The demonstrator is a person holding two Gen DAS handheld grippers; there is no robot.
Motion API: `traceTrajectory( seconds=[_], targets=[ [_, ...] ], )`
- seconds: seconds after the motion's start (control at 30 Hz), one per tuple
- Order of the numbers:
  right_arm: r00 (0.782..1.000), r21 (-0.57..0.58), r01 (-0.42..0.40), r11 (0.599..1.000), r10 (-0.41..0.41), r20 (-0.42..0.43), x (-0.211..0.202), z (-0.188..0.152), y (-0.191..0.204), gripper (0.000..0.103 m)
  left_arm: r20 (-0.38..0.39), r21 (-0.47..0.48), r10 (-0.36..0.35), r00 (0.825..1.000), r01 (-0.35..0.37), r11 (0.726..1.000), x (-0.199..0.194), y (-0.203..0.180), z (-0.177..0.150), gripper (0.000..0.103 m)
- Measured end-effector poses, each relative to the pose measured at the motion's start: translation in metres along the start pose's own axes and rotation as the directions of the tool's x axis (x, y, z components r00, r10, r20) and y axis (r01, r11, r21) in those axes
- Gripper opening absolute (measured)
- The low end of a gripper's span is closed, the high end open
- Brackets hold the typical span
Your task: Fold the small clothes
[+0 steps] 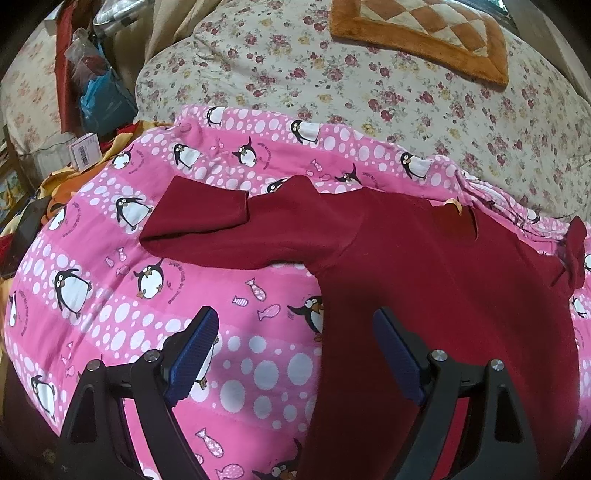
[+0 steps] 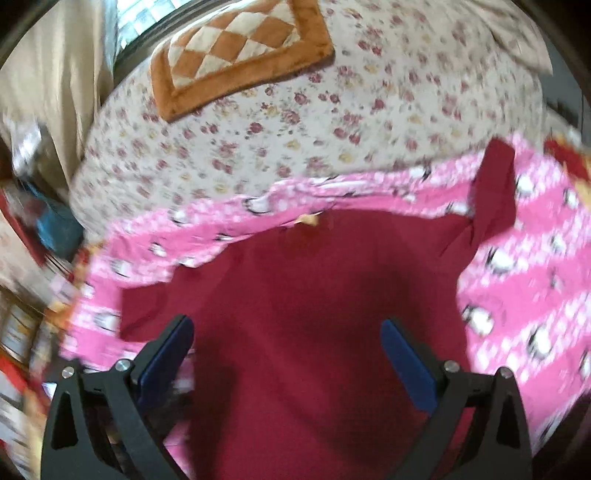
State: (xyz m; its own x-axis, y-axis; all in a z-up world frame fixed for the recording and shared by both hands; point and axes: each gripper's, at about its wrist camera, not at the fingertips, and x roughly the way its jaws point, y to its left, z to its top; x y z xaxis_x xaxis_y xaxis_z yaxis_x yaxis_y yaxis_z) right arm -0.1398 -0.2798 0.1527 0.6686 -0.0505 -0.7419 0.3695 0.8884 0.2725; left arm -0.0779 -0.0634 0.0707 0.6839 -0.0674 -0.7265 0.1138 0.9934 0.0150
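A small dark red long-sleeved top (image 1: 436, 280) lies flat on a pink penguin-print blanket (image 1: 122, 302). Its left sleeve (image 1: 207, 225) stretches left with the cuff folded back on itself. My left gripper (image 1: 295, 325) is open and empty above the top's left side edge. In the right wrist view, which is blurred, the red top (image 2: 314, 314) fills the middle, with a yellow neck label (image 2: 308, 220) at its far edge and its right sleeve (image 2: 495, 188) lying at the upper right. My right gripper (image 2: 288, 336) is open and empty over the body of the top.
A floral bedsheet (image 1: 369, 85) lies beyond the blanket with an orange checked cushion (image 1: 424, 33) on it. Bags and boxes (image 1: 92, 92) are piled at the far left. Orange cloth (image 1: 62, 184) lies by the blanket's left edge.
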Motion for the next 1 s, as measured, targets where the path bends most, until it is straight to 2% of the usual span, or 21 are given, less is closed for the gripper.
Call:
traceTrajectory(
  seconds=[0.07,0.13,0.2,0.27,0.4,0.67,0.83,1.0],
  targets=[
    [0.998,-0.081,0.055,0.995,-0.053,0.028,0.012,-0.004,-0.001,0.103,-0.004,-0.003,-0.004,1.0,0.004,1.0,0.001,0.001,0.0,0.069],
    [0.99,-0.173,0.115,0.978,-0.099,0.101,0.021,-0.012,0.0,0.103,-0.007,-0.005,-0.007,1.0,0.007,1.0,0.003,0.001,0.0,0.069],
    [0.983,-0.251,0.149,0.957,-0.115,0.144,0.028,-0.021,0.005,0.102,-0.007,-0.005,-0.01,1.0,0.01,1.0,0.003,0.0,0.001,0.069],
    [0.984,-0.311,0.167,0.936,-0.137,0.114,0.041,-0.032,0.01,0.102,-0.009,-0.003,-0.012,1.0,0.012,1.0,0.005,-0.001,0.002,0.069],
    [0.996,-0.304,0.084,0.949,-0.08,0.024,0.054,-0.039,0.011,0.102,-0.019,0.008,-0.012,1.0,0.012,1.0,0.011,-0.006,0.002,0.069],
    [0.999,-0.294,-0.004,0.956,-0.009,-0.042,0.06,-0.043,0.017,0.102,-0.031,0.004,-0.007,0.999,0.007,1.0,0.018,-0.008,0.002,0.069],
    [0.997,-0.249,-0.017,0.968,-0.001,-0.072,0.066,-0.043,0.007,0.102,-0.034,0.016,-0.007,0.999,0.008,1.0,0.02,-0.011,0.001,0.069],
    [0.996,-0.164,0.007,0.986,-0.021,-0.083,0.072,-0.042,-0.015,0.102,-0.032,0.027,-0.009,0.999,0.01,1.0,0.02,-0.013,0.001,0.069]
  ],
)
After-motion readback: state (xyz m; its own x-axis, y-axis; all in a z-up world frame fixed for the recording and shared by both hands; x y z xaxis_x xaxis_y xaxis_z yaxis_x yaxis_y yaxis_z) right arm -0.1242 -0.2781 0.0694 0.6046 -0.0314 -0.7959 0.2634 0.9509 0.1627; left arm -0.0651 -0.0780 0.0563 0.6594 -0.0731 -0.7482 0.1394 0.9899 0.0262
